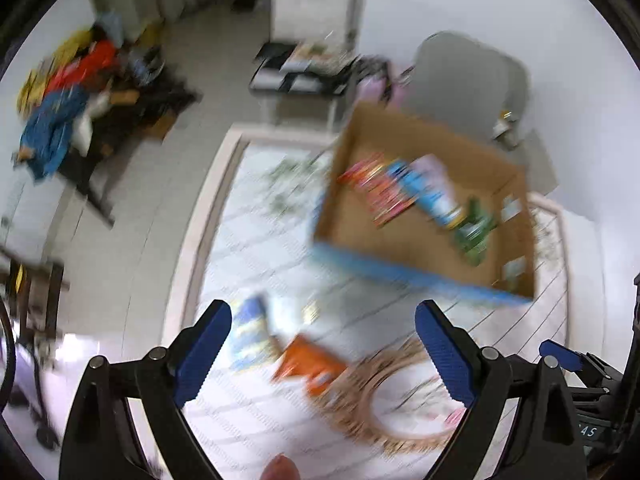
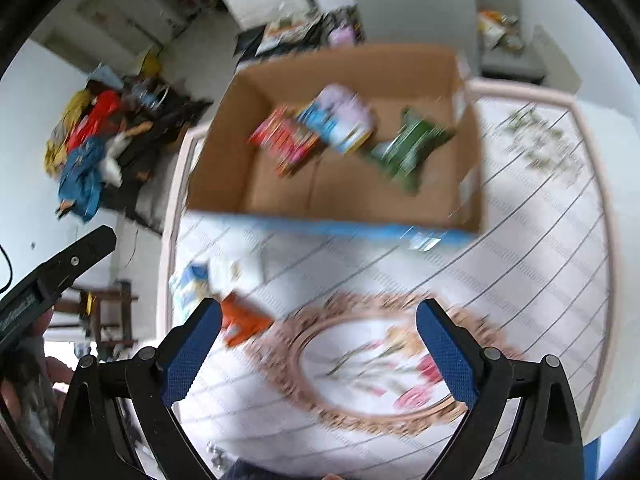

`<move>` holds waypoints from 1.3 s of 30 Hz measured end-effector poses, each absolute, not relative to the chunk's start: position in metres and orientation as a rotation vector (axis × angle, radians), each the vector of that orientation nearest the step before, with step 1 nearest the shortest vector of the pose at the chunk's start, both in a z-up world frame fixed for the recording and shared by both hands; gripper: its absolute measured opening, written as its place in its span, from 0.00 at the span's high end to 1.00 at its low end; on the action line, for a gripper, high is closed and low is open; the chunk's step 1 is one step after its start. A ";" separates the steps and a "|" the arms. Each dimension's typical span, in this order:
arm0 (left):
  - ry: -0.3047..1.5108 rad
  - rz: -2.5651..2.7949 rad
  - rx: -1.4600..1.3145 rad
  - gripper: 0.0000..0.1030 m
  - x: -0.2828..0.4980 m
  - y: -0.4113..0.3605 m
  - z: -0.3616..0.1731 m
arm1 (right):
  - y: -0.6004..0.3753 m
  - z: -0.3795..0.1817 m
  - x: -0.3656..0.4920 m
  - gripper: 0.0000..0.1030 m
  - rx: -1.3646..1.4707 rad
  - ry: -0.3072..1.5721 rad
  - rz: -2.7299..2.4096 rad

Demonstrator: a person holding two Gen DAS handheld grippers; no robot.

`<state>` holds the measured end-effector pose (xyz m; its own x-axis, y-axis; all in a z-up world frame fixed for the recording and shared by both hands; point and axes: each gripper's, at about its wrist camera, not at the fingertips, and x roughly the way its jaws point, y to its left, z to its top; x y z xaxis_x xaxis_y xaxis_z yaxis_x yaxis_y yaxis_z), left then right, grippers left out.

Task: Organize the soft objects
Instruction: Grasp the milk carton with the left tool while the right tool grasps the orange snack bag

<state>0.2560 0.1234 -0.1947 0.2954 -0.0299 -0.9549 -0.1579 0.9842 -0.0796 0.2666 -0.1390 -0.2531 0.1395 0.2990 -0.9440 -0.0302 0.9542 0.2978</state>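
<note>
Left wrist view shows the left gripper (image 1: 323, 322) with its fingers spread wide and holding nothing, hovering over a patterned bed cover (image 1: 256, 248). Left of the cardboard box (image 1: 404, 236), a blue-and-white packet (image 1: 252, 336) and an orange packet (image 1: 308, 364) lie loose on the cover, near each other and on the near side of the box. Inside the box sit a red packet (image 1: 376, 186), a blue-and-lilac packet (image 1: 432, 188) and a green packet (image 1: 474, 230), so I judge the sorting more than half done, with two packets left. The right gripper (image 2: 319, 322) is likewise spread and empty, near the box's blue front edge. Nothing blocks the way; heavy blur hides detail.
</note>
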 end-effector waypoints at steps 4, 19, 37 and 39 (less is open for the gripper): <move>1.346 0.149 -0.212 0.09 0.236 0.175 -0.228 | -0.089 -0.299 0.260 0.04 0.239 1.510 0.275; 1.638 0.147 -0.470 0.09 0.239 0.252 -0.363 | 0.035 -0.447 0.276 0.28 0.151 1.776 0.220; 1.809 0.048 -0.224 0.23 0.281 0.174 -0.443 | -0.045 -0.434 0.258 0.22 0.212 1.801 0.228; 1.794 0.040 -0.178 0.32 0.276 0.170 -0.438 | -0.038 -0.426 0.259 0.18 0.123 1.775 0.272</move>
<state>0.2764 0.1702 -0.4381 -0.2182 -0.0994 -0.9708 -0.1425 0.9874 -0.0691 0.2591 -0.0378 -0.4262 -0.2214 0.2298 -0.9477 -0.0641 0.9663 0.2493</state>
